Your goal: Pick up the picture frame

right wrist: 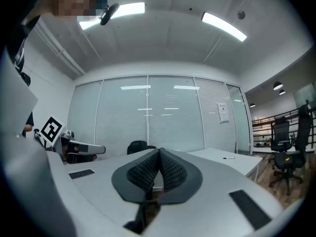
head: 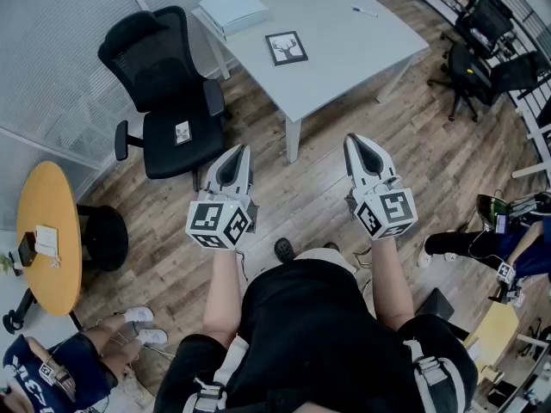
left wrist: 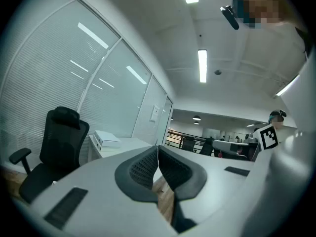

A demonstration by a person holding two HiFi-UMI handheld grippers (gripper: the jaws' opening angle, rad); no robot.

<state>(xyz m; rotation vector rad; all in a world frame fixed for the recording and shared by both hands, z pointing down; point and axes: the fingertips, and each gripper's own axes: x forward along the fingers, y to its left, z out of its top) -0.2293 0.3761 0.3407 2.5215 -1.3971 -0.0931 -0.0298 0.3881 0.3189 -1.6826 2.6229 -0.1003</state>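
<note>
A small black picture frame [head: 287, 47] with a tree drawing lies flat on the grey table [head: 344, 50], well ahead of both grippers. My left gripper [head: 238, 151] is held level over the wooden floor, short of the table, its jaws shut with nothing between them. My right gripper [head: 355, 141] hangs level beside it, also shut and empty. In the left gripper view the left gripper [left wrist: 157, 148] shows pads pressed together, and the right gripper [right wrist: 158, 152] in its own view looks the same. The frame itself is hidden in both gripper views.
A black office chair [head: 168, 101] stands left of the table. A white box [head: 232, 10] and a pen [head: 364, 11] lie on the table. A round wooden table [head: 50, 231] is at far left. More chairs [head: 482, 54] stand at far right. Seated people are at both lower corners.
</note>
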